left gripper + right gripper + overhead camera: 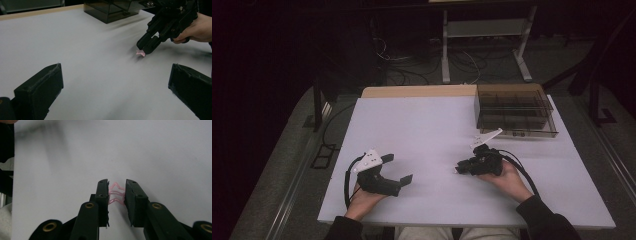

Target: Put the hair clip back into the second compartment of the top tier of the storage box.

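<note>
A small pink clip (116,193), thin and springy-looking, is pinched between the jaws of the right gripper (116,192) just above the white bench (427,130), right of its middle and nearer the front edge. The grip is narrow, at the jaw tips, so the clip could likely be flicked out or crushed if squeezed harder or dragged on the surface. The left gripper (398,169) is held near the front-left corner, jaws spread wide and empty. A smoked box (516,112) stands at the back-right corner, well apart.
</note>
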`<state>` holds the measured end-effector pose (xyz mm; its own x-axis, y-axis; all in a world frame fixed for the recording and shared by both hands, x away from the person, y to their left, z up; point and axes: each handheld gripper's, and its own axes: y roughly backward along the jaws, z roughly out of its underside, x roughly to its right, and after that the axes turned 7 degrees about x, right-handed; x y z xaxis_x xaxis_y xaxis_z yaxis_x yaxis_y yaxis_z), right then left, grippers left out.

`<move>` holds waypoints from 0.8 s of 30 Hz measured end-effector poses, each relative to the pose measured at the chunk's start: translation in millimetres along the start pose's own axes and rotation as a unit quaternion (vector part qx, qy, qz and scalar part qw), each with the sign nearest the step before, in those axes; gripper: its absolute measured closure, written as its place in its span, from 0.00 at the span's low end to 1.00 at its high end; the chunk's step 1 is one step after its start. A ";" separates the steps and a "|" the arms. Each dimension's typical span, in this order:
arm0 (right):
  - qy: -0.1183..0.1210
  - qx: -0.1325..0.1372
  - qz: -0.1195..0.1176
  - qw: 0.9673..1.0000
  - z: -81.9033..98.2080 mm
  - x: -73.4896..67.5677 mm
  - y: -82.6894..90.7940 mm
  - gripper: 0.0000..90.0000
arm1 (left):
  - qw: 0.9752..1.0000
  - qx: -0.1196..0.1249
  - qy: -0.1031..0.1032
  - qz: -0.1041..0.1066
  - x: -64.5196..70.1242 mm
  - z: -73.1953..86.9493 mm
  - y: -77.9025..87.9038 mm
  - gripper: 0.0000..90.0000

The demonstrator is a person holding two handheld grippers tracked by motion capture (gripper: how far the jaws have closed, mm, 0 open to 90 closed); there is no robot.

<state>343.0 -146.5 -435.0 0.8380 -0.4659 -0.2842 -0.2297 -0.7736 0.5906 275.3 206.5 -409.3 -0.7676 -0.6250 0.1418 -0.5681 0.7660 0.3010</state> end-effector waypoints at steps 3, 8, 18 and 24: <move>-0.010 0.000 -0.006 1.000 -0.3 0.8 2.9 0.81 | 1.000 0.000 0.000 -0.001 -0.2 0.0 0.2 0.00; -0.023 0.001 -0.008 1.000 -1.1 3.0 9.8 0.81 | 1.000 0.000 0.001 -0.001 -0.2 -0.1 0.0 0.00; -0.039 0.001 -0.009 0.999 -1.9 4.9 24.8 0.81 | 1.000 0.002 0.001 -0.002 0.2 -0.3 0.5 0.00; -0.042 0.004 -0.006 0.999 -3.0 6.1 32.6 0.81 | 1.000 0.001 0.001 -0.003 0.2 -0.4 0.5 0.00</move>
<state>342.1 -173.3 -415.3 0.7964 -0.4904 -0.3539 -0.2235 -0.7824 0.5814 274.9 206.7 -408.7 -0.7642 -0.6293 0.1414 -0.5730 0.7630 0.2992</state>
